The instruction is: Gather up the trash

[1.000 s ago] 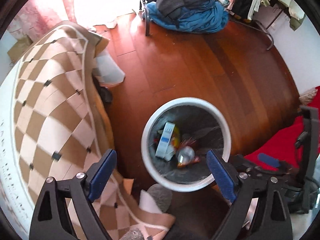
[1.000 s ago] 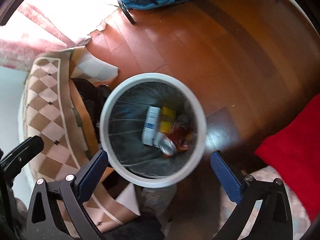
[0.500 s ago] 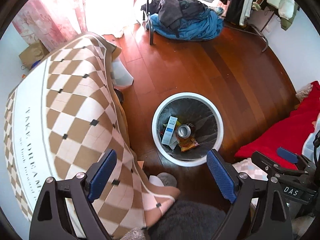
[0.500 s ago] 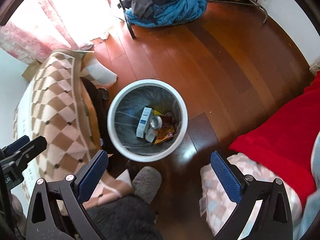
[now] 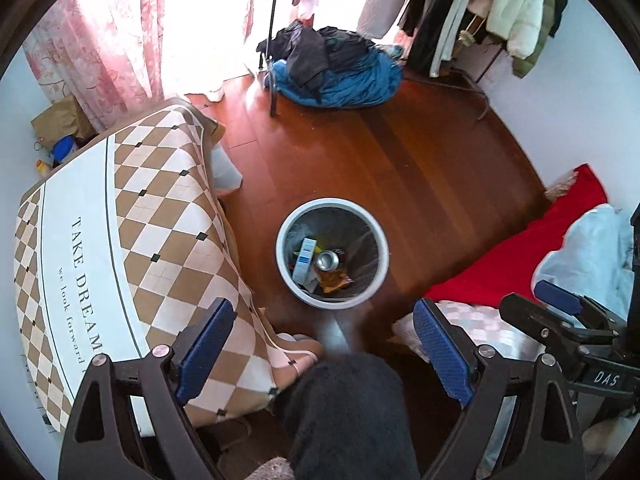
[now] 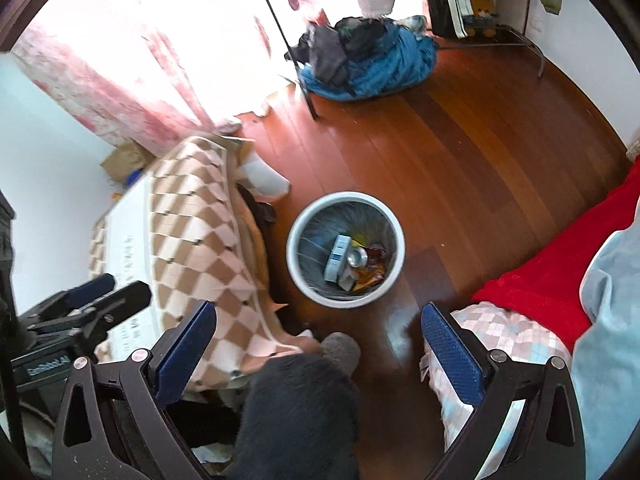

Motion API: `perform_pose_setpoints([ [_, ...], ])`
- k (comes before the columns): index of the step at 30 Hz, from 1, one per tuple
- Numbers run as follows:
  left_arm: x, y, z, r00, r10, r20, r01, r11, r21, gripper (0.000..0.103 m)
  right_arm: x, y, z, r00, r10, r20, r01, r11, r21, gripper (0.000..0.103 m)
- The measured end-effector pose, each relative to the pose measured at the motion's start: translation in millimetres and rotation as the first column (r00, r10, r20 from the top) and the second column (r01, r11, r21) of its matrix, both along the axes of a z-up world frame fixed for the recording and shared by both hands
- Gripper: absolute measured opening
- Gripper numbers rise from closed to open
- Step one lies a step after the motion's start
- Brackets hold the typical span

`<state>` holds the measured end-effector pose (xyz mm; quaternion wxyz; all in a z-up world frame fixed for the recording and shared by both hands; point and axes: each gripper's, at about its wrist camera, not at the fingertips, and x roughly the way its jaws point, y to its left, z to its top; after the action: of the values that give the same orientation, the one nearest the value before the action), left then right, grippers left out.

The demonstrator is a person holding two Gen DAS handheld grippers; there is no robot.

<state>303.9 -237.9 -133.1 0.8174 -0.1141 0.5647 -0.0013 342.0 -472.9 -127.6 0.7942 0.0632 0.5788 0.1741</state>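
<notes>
One bin: a white-rimmed trash bin (image 5: 379, 236) stands on the wooden floor (image 5: 420, 168), ahead of and well below both hand-held grippers, seen between their fingers in each wrist view.
Trash inside, counted: one silver can (image 5: 327, 260) lying end-up toward the cameras; one white-and-blue carton (image 5: 304, 256) just beside it, its long axis pointing away from the grippers; one orange wrapper (image 5: 334, 280) on the near side; something yellow behind the carton, too small to name.
Left hand-held gripper (image 5: 324, 344): fingers spread wide, nothing between them.
Right hand-held gripper (image 6: 320, 354): also spread wide, empty.
Nearer side: neither clearly; the bin sits close to centre in both views, a shade right of the left gripper's midline. The two grippers are level, each visible at the edge of the other's view.
Around the bin: one checked cloth (image 5: 168, 216) draped over a tabletop to the left, one red blanket (image 5: 520, 256) to the right, one pile of blue and dark clothes (image 5: 340, 76) far ahead by the pink curtain (image 5: 100, 40).
Loose trash outside the bin: none visible on the open floor.
Judgement: collecting looks done or nearly so; the next move would need a fresh piece found elsewhere.
</notes>
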Motion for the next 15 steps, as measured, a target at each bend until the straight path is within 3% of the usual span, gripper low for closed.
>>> perform_pose_setpoints([
  [8, -24, 6, 44, 0.998, -0.02, 0.051, 0.023, 0.999, -0.047, 0.092, -27, -3, 53, 0.998, 0.054, 0.02, -0.055, 0.996, 0.071, 0.103],
  [15, -43, 8, 71, 0.996, -0.035, 0.081, 0.041, 0.997, -0.064, 0.092, -45, 1, 78, 0.995, 0.095, 0.032, -0.098, 0.989, 0.11, 0.103],
])
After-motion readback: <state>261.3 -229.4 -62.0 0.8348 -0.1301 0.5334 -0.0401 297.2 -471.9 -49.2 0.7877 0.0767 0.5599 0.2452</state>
